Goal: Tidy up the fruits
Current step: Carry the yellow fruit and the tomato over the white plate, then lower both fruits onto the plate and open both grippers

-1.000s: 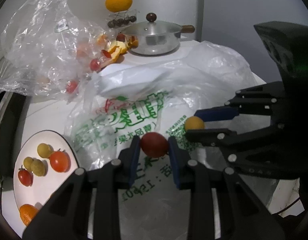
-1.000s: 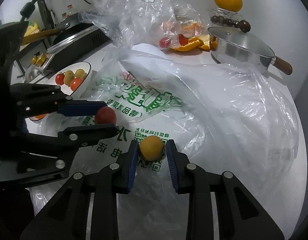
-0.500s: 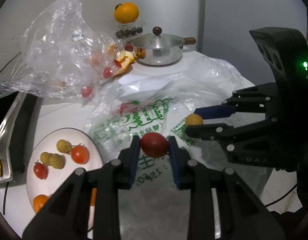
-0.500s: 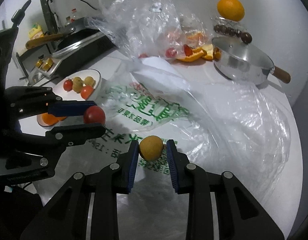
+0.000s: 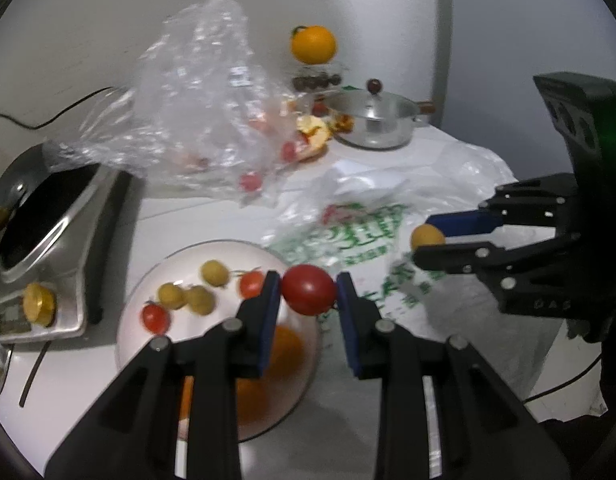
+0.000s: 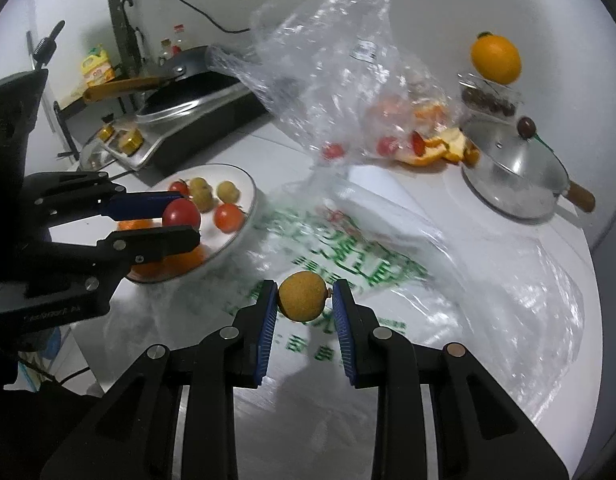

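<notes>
The left gripper [image 5: 308,290] is clamped on a red tomato [image 5: 308,289] above the near right rim of the white plate [image 5: 227,245]; lower it into a bare patch before letting go. Farther right, the right gripper [image 6: 303,298] pinches a yellow fruit [image 6: 303,296] over the printed bag [image 6: 348,248] and is best brought left to the plate afterwards, clear of the other arm

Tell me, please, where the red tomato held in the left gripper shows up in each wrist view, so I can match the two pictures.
Left wrist view: the red tomato sits low centre, clamped by the left gripper, over the plate's right edge.
Right wrist view: the red tomato is at mid-left, in the left gripper, above the plate.
Shared landmark: the white plate of small fruits.
</notes>
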